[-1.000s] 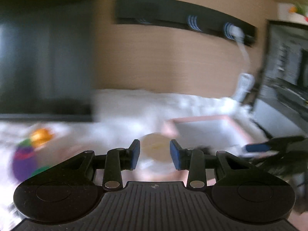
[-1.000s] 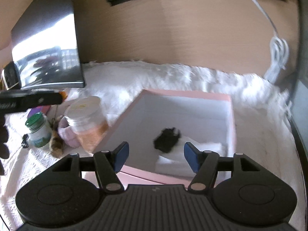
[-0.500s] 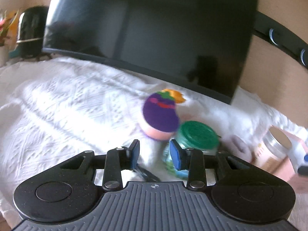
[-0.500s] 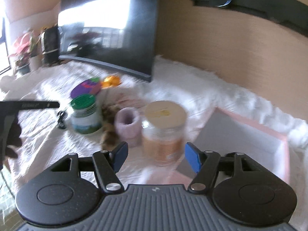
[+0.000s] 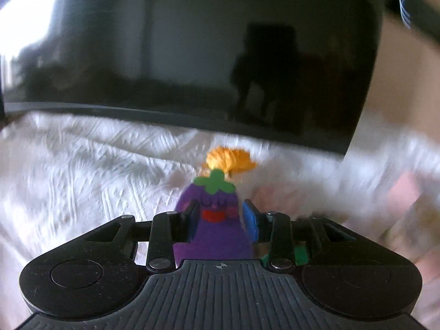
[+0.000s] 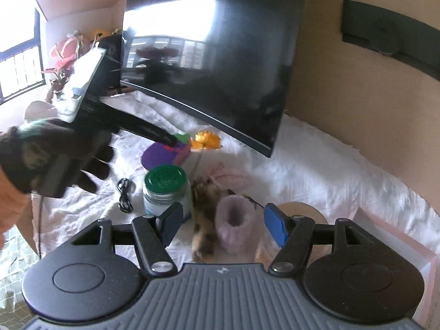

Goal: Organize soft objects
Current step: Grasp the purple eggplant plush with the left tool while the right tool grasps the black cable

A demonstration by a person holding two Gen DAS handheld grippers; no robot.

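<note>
Purple felt eggplant toy [image 5: 213, 220] sits between the opening left gripper [image 5: 220, 221] jaws, pads not visibly pressing. Only the right wrist view shows the open, empty right gripper [image 6: 223, 224] before a fuzzy pink slipper [image 6: 233, 227] and green-lidded glass jar [image 6: 165, 189].

Felt eggplant toy [image 5: 213, 220], glossy black screen [image 5: 192, 49]
</note>
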